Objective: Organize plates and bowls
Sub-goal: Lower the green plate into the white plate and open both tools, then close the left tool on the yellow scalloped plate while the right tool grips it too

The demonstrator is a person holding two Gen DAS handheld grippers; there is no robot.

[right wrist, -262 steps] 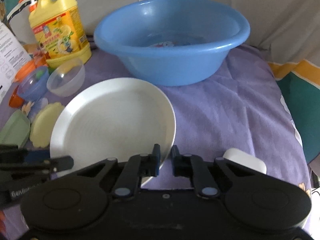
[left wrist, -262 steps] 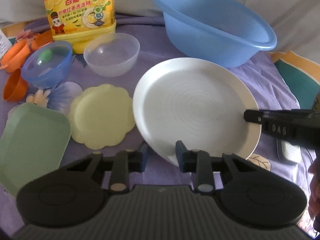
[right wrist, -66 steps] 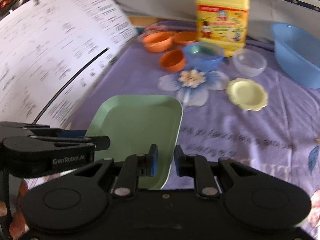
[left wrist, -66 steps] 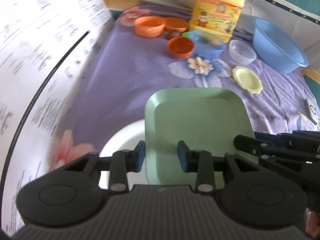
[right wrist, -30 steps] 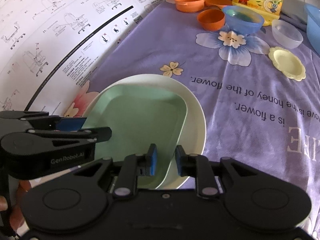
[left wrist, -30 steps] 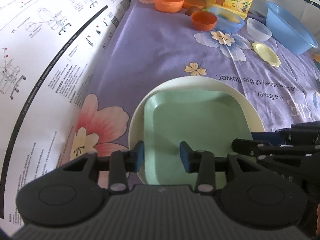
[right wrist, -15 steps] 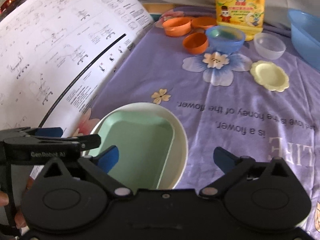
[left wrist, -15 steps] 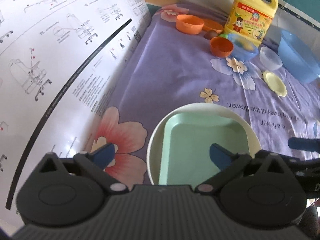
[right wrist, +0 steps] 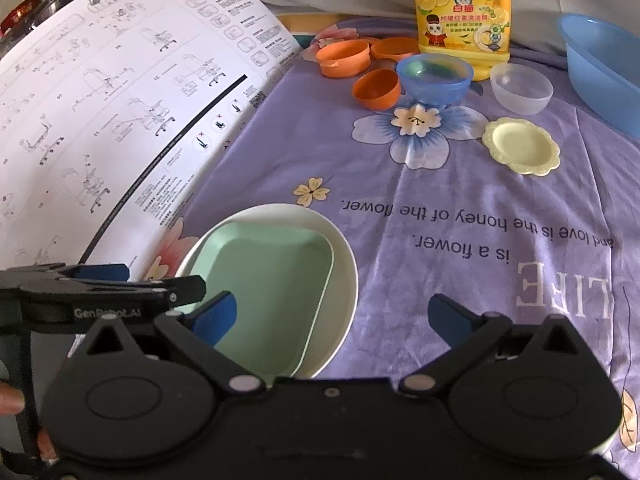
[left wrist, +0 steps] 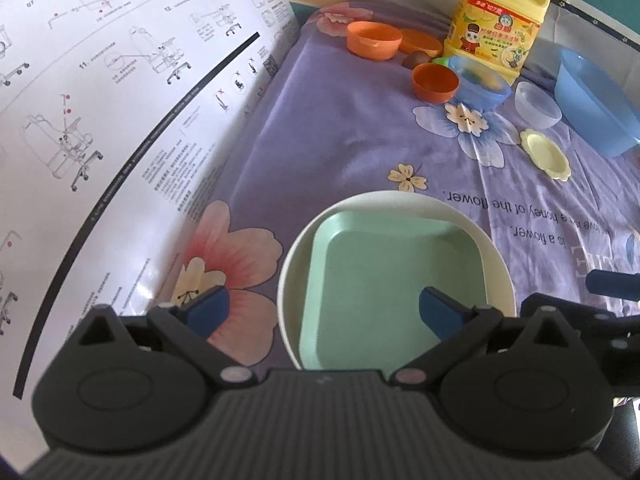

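purple flowered cloth (left wrist: 340, 128) covers the work surface, with a large printed instruction sheet (left wrist: 100, 120) lying along its 9 o'clock side.

1. your left gripper (left wrist: 322, 312) has its jaws spread wide and holds nothing. its blue fingertips (left wrist: 206, 306) flank the near part of the stack.
2. your right gripper (right wrist: 334, 318) is likewise spread wide and empty.
3. locate the green square plate (right wrist: 272, 280). it sits inside the white round plate (right wrist: 340, 288), which rests on the cloth at 6 o'clock in both views, just beside the instruction sheet.
4. locate the remaining dishes toward 1 o'clock:
- the yellow scalloped plate (right wrist: 520, 146) lies alone on the cloth.
- the clear bowl (right wrist: 520, 88) stands just beyond it.
- the blue bowl (right wrist: 434, 78) stands beside the small orange bowl (right wrist: 376, 88).
- two more orange bowls (right wrist: 344, 56) sit behind those.
5. the yellow detergent jug (right wrist: 464, 12) stands upright behind the blue bowl, and the blue basin (right wrist: 600, 68) occupies the 2 o'clock edge.
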